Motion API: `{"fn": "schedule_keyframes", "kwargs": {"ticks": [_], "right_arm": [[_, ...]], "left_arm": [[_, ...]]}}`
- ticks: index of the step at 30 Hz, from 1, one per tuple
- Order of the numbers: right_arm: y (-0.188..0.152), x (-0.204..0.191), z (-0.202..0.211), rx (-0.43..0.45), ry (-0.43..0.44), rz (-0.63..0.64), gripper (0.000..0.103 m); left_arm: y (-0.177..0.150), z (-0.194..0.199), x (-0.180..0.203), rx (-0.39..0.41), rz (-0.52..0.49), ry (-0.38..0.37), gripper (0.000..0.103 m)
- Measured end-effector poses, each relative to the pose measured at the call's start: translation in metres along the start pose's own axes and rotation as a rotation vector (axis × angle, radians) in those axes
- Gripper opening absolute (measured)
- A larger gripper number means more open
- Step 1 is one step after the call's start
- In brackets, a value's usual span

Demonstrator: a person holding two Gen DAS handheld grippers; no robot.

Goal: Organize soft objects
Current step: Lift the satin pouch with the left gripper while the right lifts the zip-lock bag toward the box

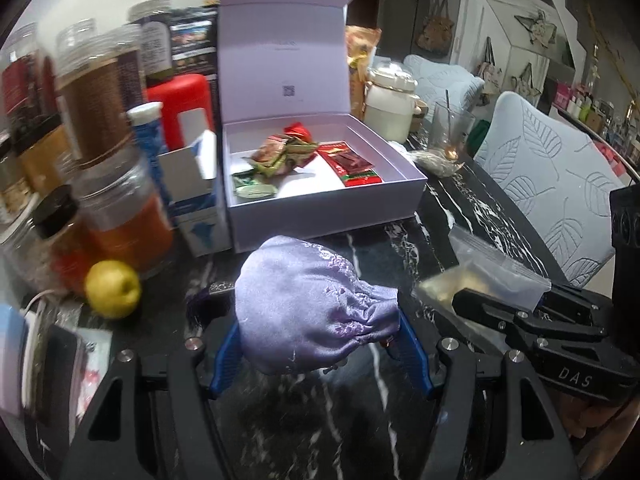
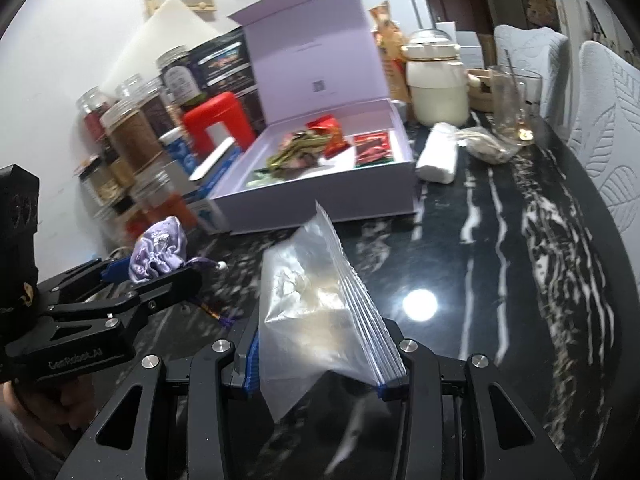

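A: We are pinching the lilac satin pouch point(image 1: 312, 304) between the blue fingers point(image 1: 226, 354) of the left gripper point(image 1: 320, 344), clear of the black marble table point(image 1: 460, 208). Why so near its gathered neck?

B: We are judging that the puckered end gives the pads something firm to bite (the smooth belly would likely slip). Meanwhile we are clamping the zip-lock bag point(image 2: 316, 300) in the right gripper point(image 2: 320, 376), jaws pressed onto its lower part with the ribbed seal edge running up and away from us.

A: And both are hanging just short of the open lilac box point(image 1: 320, 200)?

B: Yes; its lid is standing upright, and red and green sachets point(image 1: 348, 162) are already lying inside, so we are probably carrying these two there.

A: The left side is looking crowded.

B: The jars point(image 1: 96, 120) and the yellow apple point(image 1: 113, 289) are sitting close beside the pouch, so we are keeping toward the box front. The bag's powdery contents are sagging, which could tilt it in our grip.
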State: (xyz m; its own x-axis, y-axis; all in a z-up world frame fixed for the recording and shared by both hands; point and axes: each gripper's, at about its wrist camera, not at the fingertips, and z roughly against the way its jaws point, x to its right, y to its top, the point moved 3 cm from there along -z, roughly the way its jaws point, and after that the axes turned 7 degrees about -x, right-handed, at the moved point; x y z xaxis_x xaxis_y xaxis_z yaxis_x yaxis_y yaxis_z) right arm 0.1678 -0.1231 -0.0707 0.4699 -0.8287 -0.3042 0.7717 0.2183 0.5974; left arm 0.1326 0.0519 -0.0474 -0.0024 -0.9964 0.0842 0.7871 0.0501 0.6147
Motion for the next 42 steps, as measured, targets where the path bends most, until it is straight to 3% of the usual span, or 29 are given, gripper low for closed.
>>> {"fn": "schedule_keyframes", "kwargs": {"ticks": [20, 30, 42], "right_arm": [[-0.011, -0.077, 0.033, 0.082, 0.031, 0.086, 0.039], [0.018, -0.089, 0.06, 0.155, 0.014, 0.113, 0.037], [0.069, -0.082, 0.076, 0.238, -0.001, 0.142, 0.037]], "left_arm": [[-0.019, 0.059, -0.034, 0.113, 0.054, 0.022, 0.067], [0.022, 0.084, -0.036, 0.203, 0.031, 0.004, 0.067], [0.08, 0.082, -0.034, 0.276, 0.011, -0.012, 0.067]]}}
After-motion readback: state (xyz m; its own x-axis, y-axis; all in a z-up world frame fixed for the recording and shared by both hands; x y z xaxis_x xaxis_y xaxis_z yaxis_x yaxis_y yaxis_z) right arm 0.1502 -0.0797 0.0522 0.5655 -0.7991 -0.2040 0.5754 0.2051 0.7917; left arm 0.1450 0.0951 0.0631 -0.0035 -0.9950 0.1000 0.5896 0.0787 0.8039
